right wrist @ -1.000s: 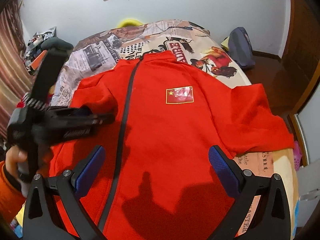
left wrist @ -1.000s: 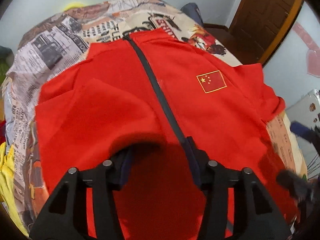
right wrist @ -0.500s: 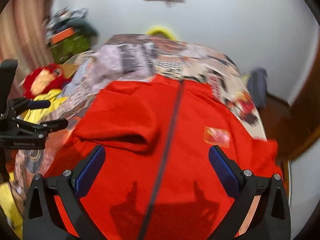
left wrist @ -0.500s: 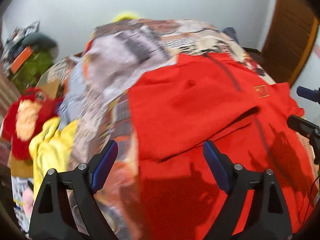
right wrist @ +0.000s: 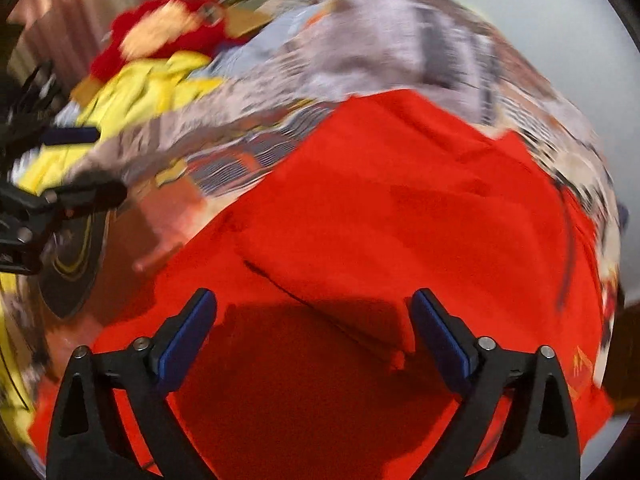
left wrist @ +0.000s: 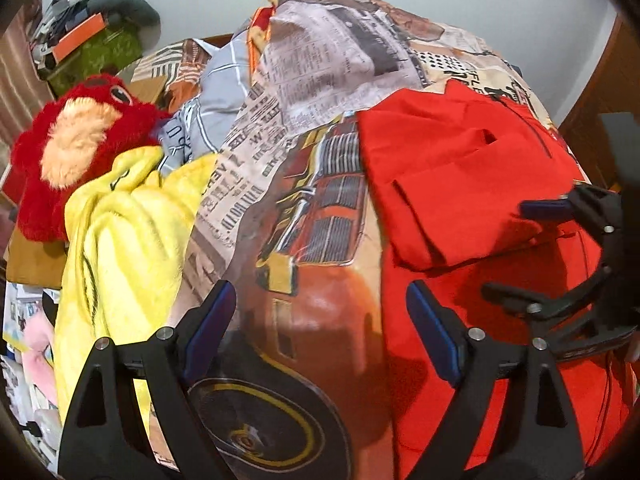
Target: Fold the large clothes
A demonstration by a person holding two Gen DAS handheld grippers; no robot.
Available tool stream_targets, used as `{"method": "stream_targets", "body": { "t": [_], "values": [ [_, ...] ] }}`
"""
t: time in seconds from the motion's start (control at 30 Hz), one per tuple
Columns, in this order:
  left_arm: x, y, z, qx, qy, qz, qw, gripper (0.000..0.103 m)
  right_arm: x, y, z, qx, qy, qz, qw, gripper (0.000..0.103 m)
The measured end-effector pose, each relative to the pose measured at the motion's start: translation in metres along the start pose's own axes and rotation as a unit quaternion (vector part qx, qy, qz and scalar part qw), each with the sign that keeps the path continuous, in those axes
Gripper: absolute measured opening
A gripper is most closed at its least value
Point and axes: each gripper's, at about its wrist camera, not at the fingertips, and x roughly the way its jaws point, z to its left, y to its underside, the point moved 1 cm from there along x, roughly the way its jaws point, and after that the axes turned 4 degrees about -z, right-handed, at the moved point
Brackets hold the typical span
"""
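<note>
Left wrist view, far left: a red plush toy (left wrist: pixel 76 148) w/ a peach face lies at the bed's edge, touching a crumpled yellow garment (left wrist: pixel 120 248) that spills down toward the lower left. Upper left corner holds a cluttered pile – a green box (left wrist: pixel 96 56) w/ an orange box on top. Behind the plush sits a grey checked pillow (left wrist: pixel 216 108). Centre frame: the newsprint-and-car bedcover (left wrist: pixel 304 208), bare between the yellow garment and the task's thing. The left gripper (left wrist: pixel 320 320) hangs over that cover at bottom centre, blue-padded tongs spread wide apart, holding nothing; its right pad sits over the jacket's near edge. Right half: the red jacket (left wrist: pixel 472 184) lies flat on the bed, one sleeve folded across its front, dark zip showing near the upper right. The right gripper (left wrist: pixel 524 248) pokes in from the right edge above the jacket, tongs apart.

Right wrist view – heavily blurred. Left edge shows the left gripper over the cover; plush and yellow garment smear across the upper left. The red jacket fills centre and right, w/ a small gold badge (right wrist: pixel 580 364) at lower right. Right gripper tongs stand wide apart at the bottom, empty, above the jacket; contact w/ cloth can't be told.
</note>
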Motion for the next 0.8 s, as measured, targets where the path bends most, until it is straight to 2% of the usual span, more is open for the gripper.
{"method": "stream_targets", "body": {
  "t": [0.07, 0.13, 0.2, 0.23, 0.3, 0.37, 0.43, 0.53, 0.67, 0.8],
  "values": [
    [0.003, 0.002, 0.003, 0.000, -0.003, -0.001, 1.0000, 0.087, 0.010, -0.004, 0.006, -0.018, -0.004, 0.008, 1.000, 0.077],
    [0.005, 0.003, 0.004, 0.001, -0.004, -0.001, 1.0000, 0.087, 0.021, -0.009, 0.010, -0.027, -0.005, 0.015, 1.000, 0.070],
    [0.008, 0.005, 0.005, 0.001, -0.004, 0.001, 1.0000, 0.087, 0.028, -0.010, 0.010, -0.028, 0.001, 0.013, 1.000, 0.057],
    [0.010, 0.007, 0.004, 0.002, -0.003, 0.004, 1.0000, 0.087, 0.029, -0.011, 0.008, -0.023, -0.001, 0.012, 1.000, 0.046],
    [0.015, 0.009, 0.002, 0.007, -0.002, 0.008, 0.9999, 0.087, 0.027, -0.011, 0.003, 0.000, -0.028, 0.005, 1.000, 0.035],
    [0.020, 0.011, -0.001, 0.012, 0.001, 0.016, 0.9998, 0.087, 0.024, -0.012, 0.001, 0.014, -0.047, -0.003, 0.999, 0.018],
    [0.028, 0.013, -0.008, 0.016, 0.007, 0.027, 0.9995, 0.087, 0.019, -0.011, -0.001, 0.015, -0.038, -0.011, 0.999, 0.009],
    [0.041, 0.014, -0.021, 0.022, 0.024, 0.048, 0.9983, 0.087, 0.010, -0.015, -0.002, 0.025, -0.020, -0.030, 0.999, 0.006],
    [0.056, 0.013, -0.041, 0.034, 0.039, 0.060, 0.9968, 0.087, -0.025, -0.021, -0.021, 0.053, -0.008, -0.080, 0.995, 0.006],
    [0.079, 0.011, -0.056, 0.050, 0.021, 0.081, 0.9952, 0.087, -0.070, -0.024, -0.056, 0.085, 0.009, -0.132, 0.988, 0.006]
  ]
}}
